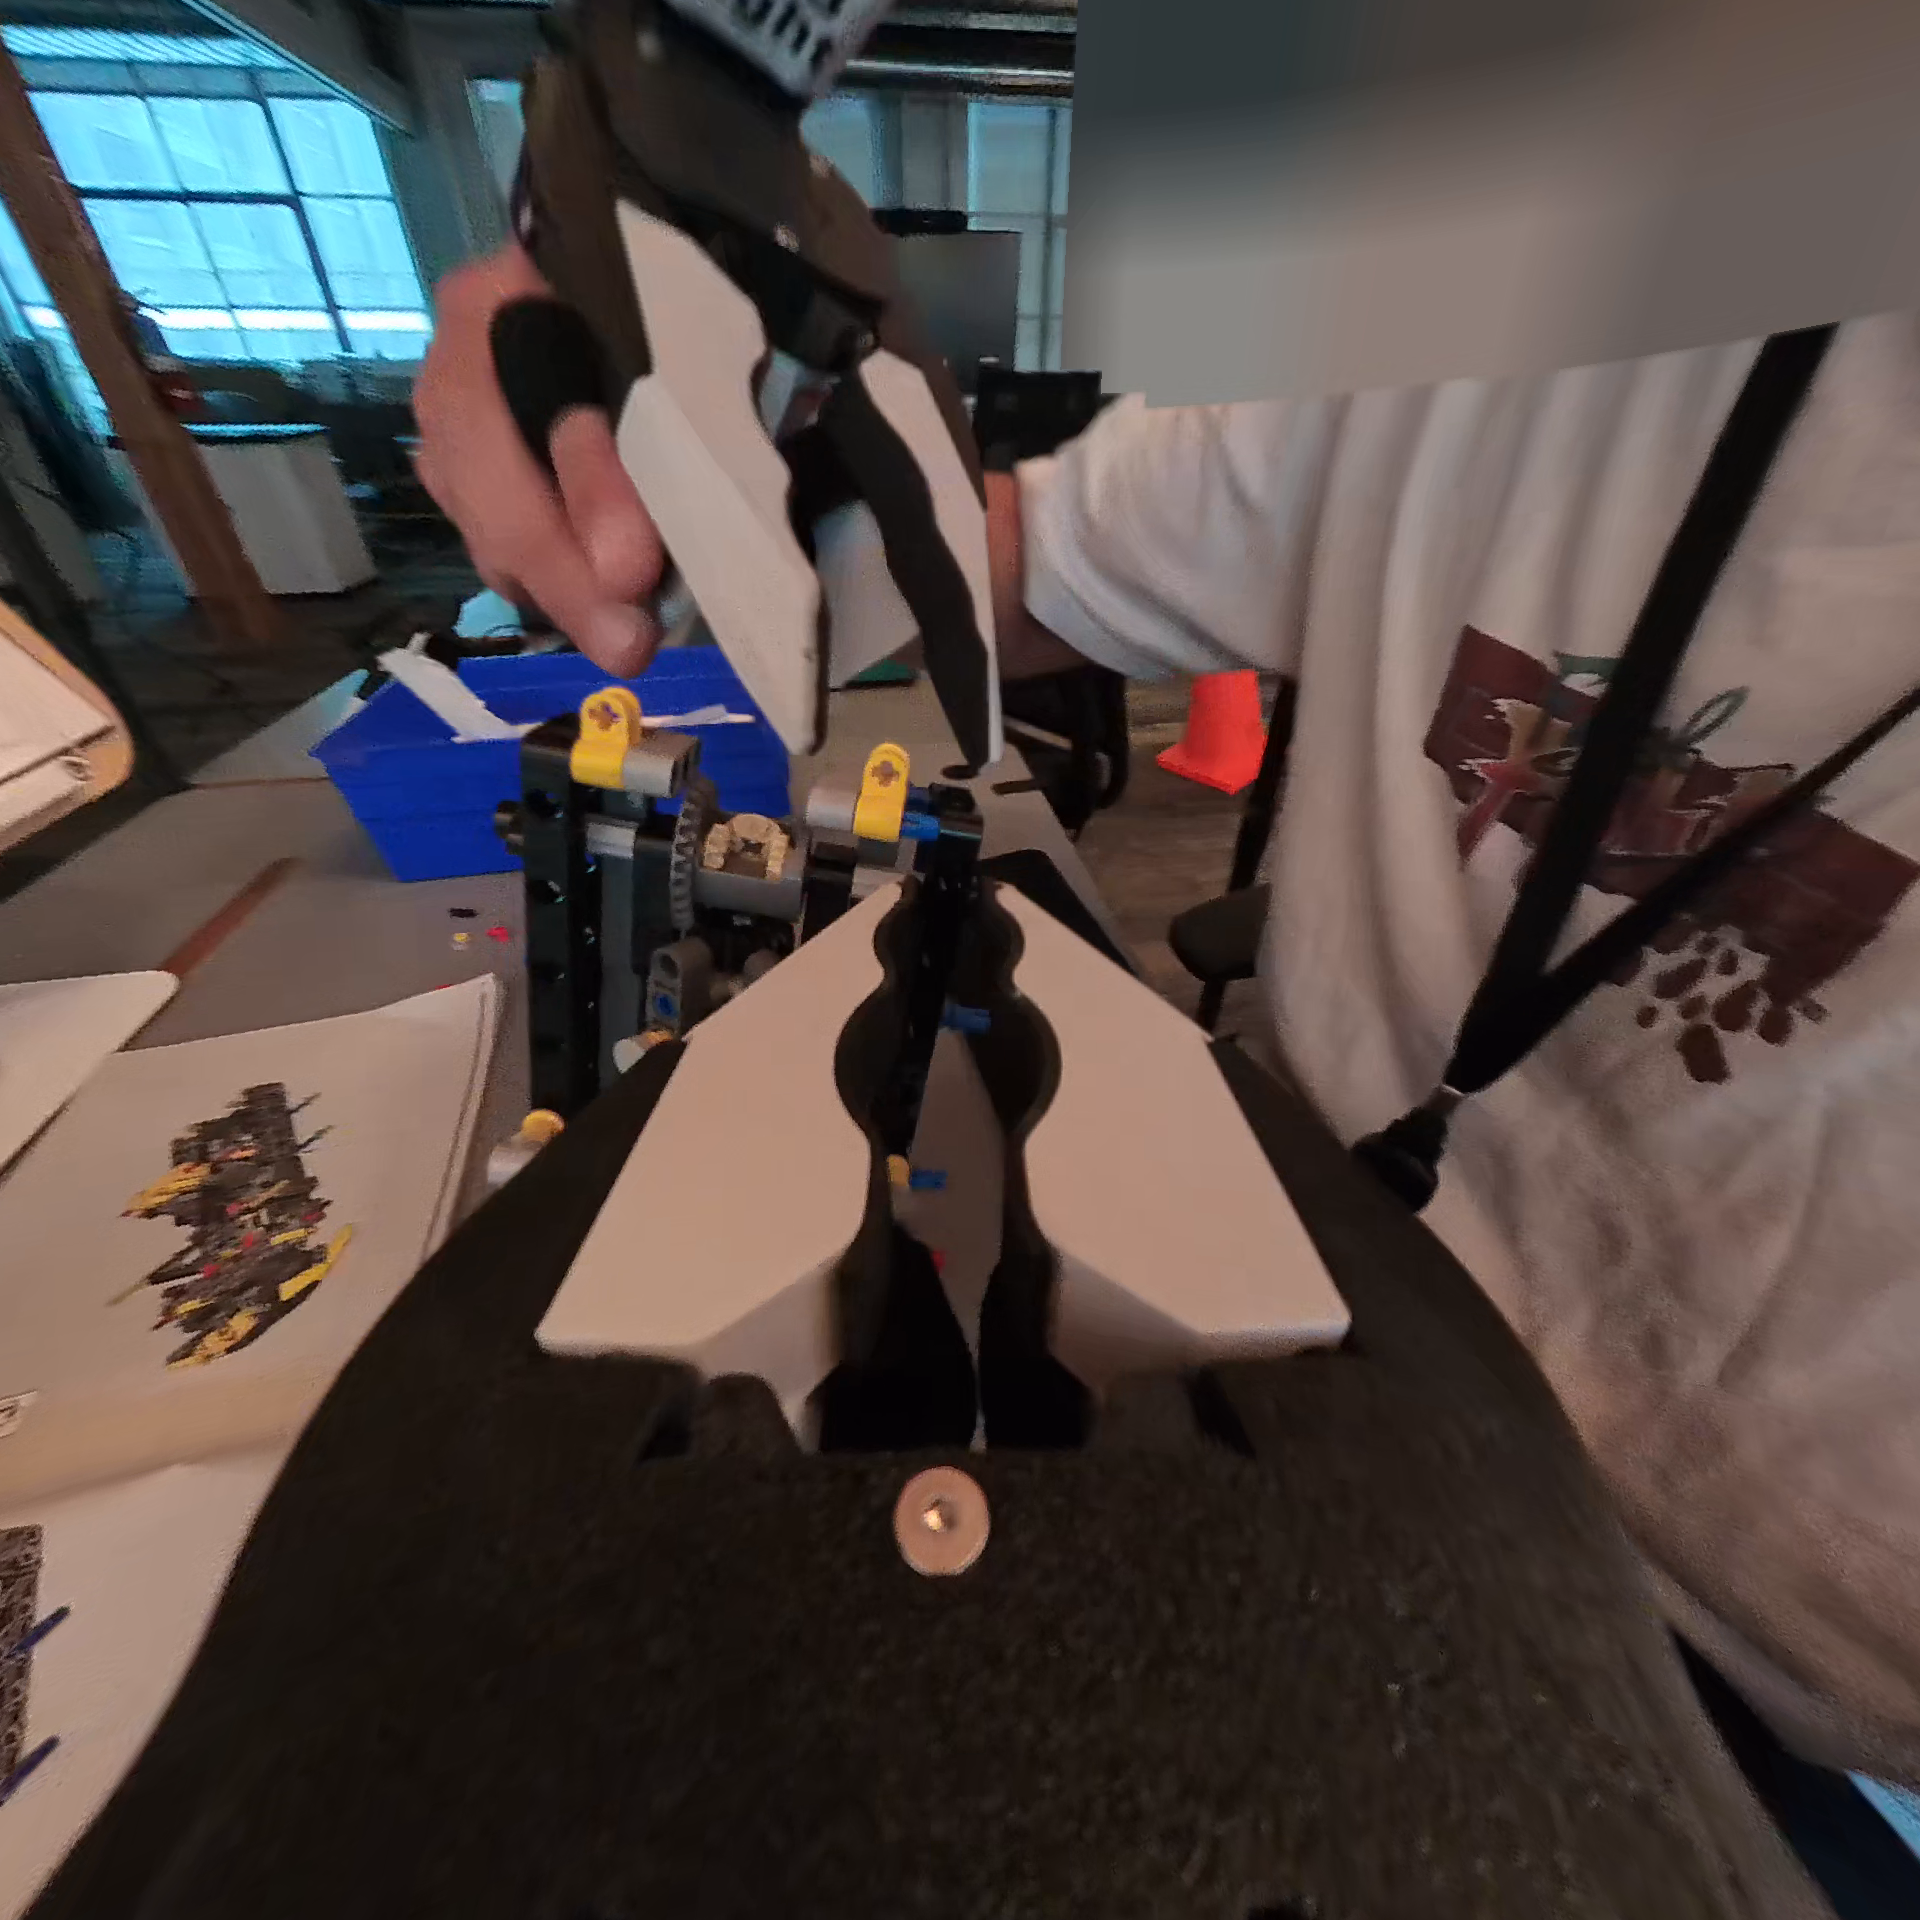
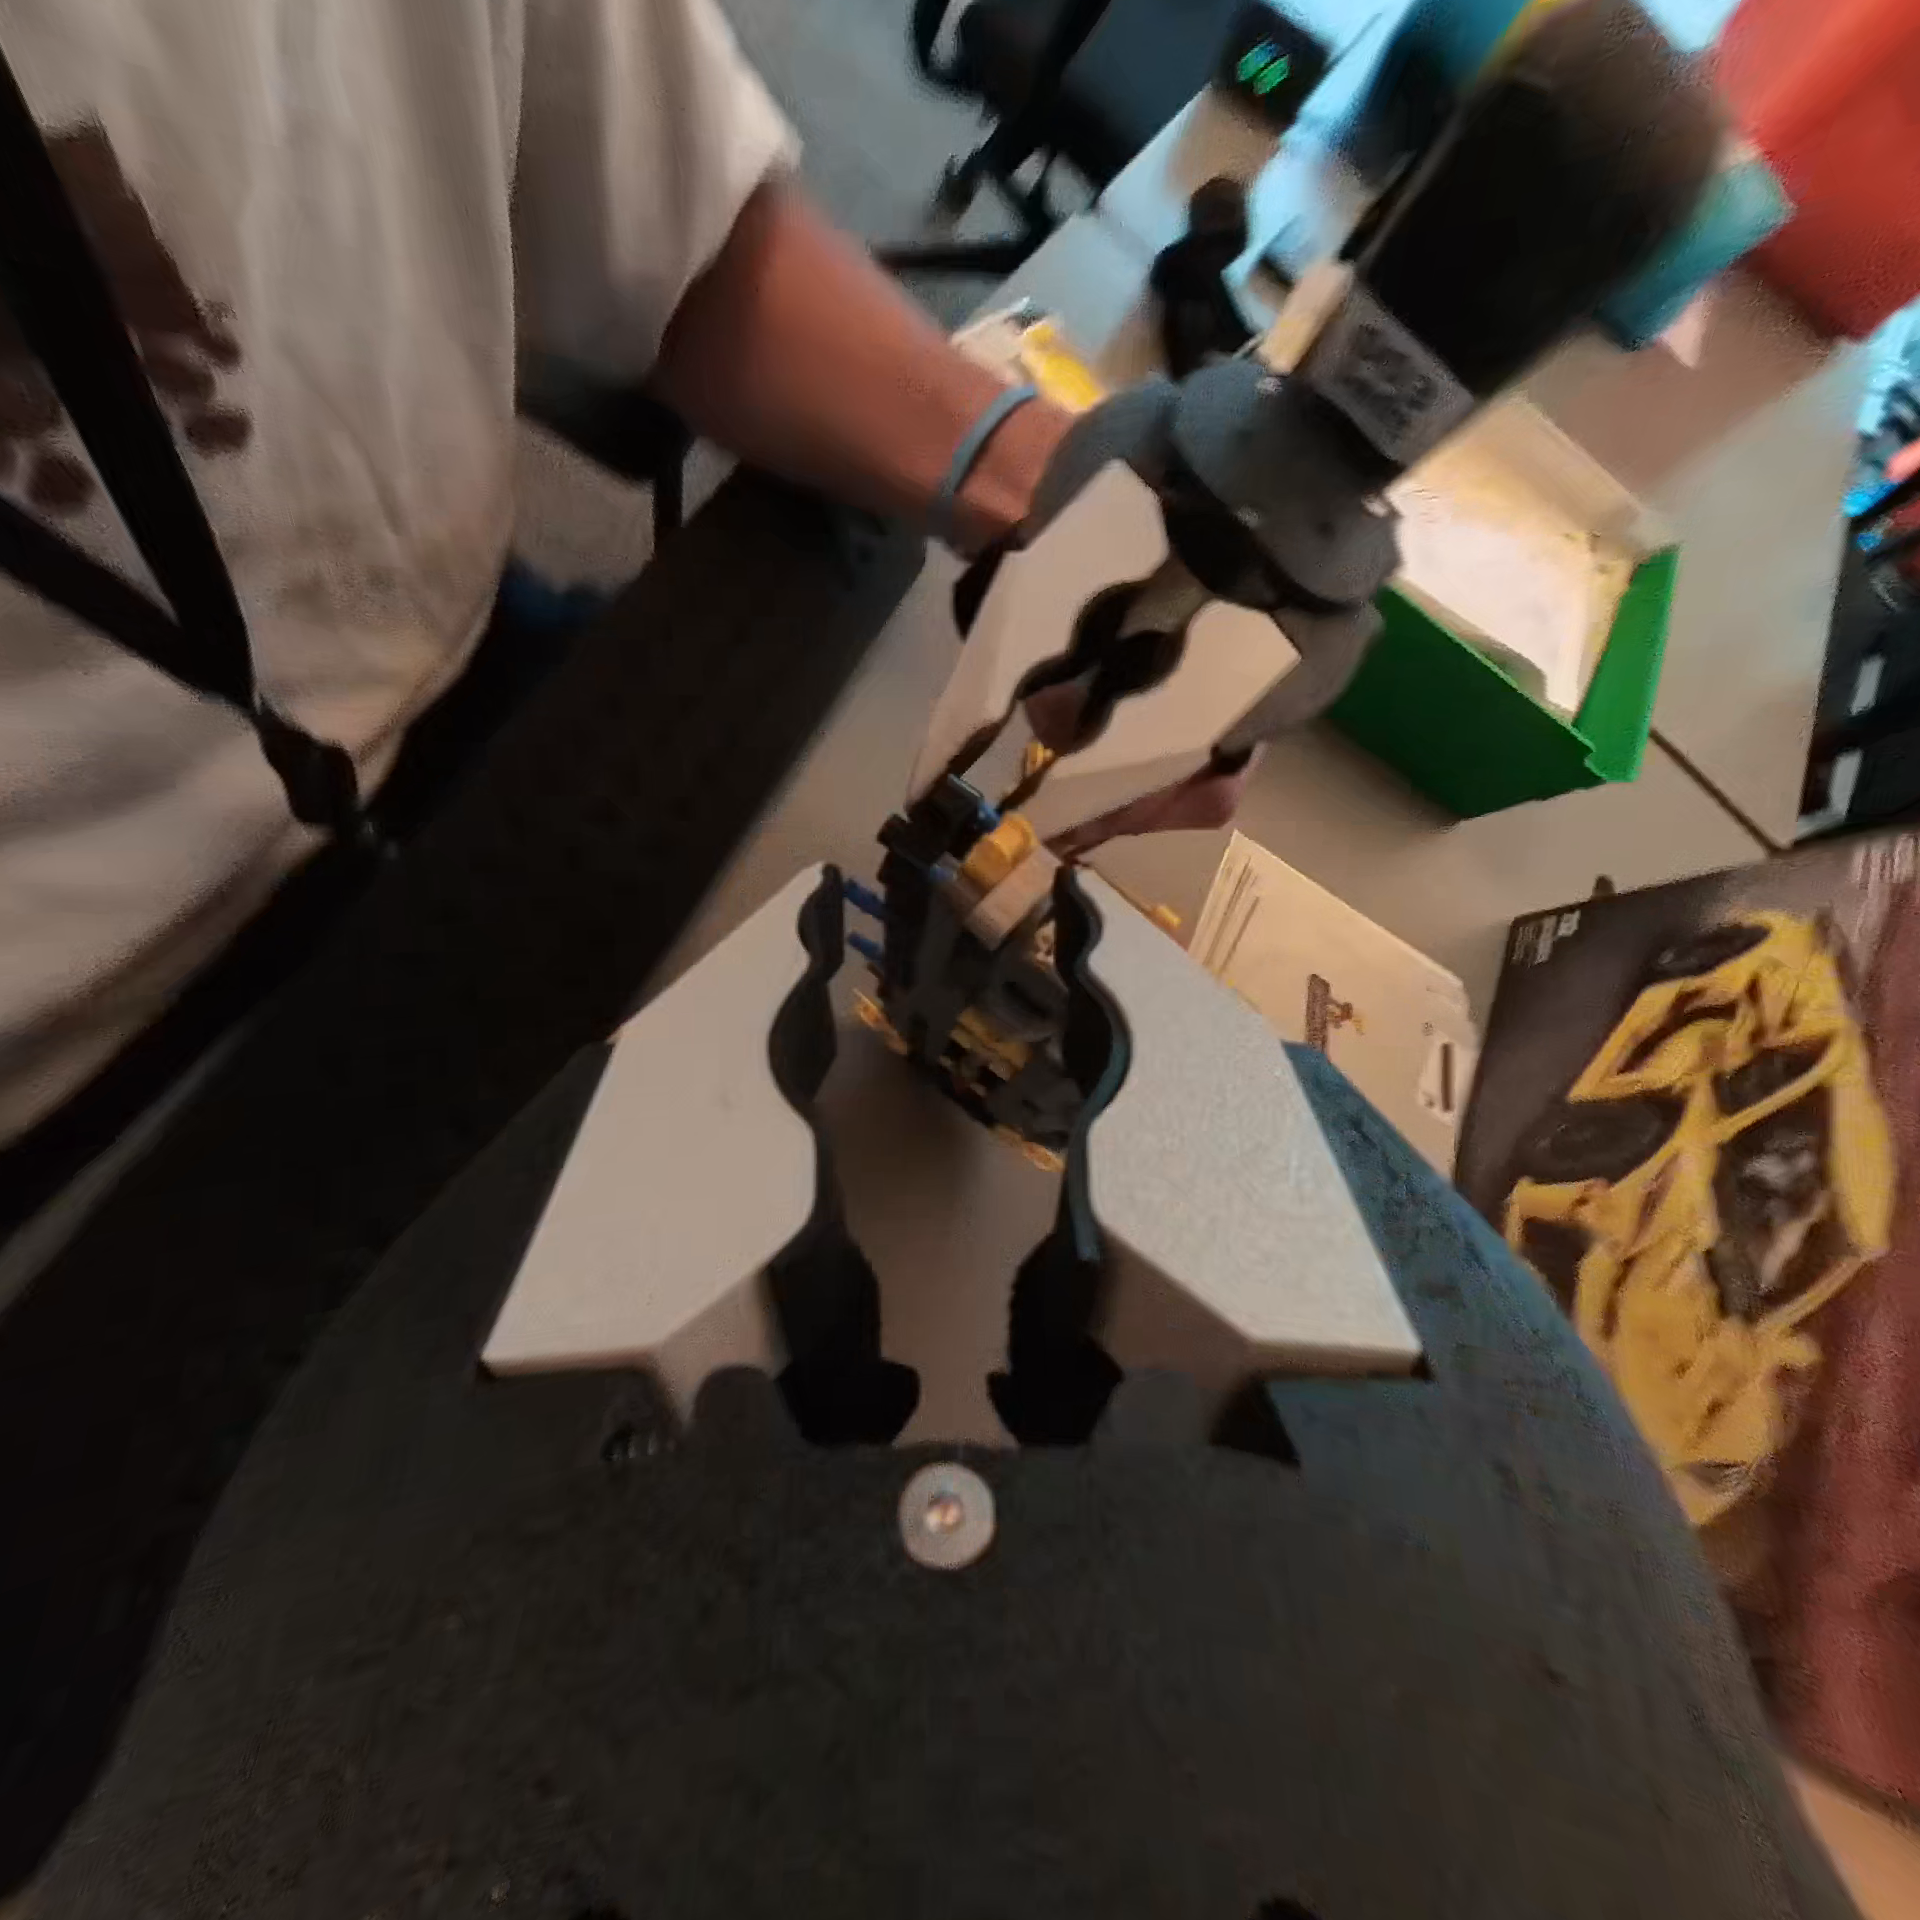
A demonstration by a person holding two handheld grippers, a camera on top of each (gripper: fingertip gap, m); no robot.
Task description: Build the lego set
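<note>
A: Left tool (image 1: 940, 914) status?
B: Clamped on the lego assembly's (image 1: 665, 883) black beam, near the worktop (image 1: 312, 925) edge.
A: Right tool (image 2: 940, 904)?
B: Spread wide, straddling the assembly from above; instruction booklet (image 1: 260, 1195) lies alongside.

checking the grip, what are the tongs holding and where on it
Left tongs are shut on the lego frame, clamping its upright black beam on the right side. Right tongs are open around the frame's top, holding nothing.

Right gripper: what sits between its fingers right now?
In the right wrist view, the right gripper is open with the black, grey and yellow lego assembly between its fingers; the left gripper clamps the assembly's top end.
</note>
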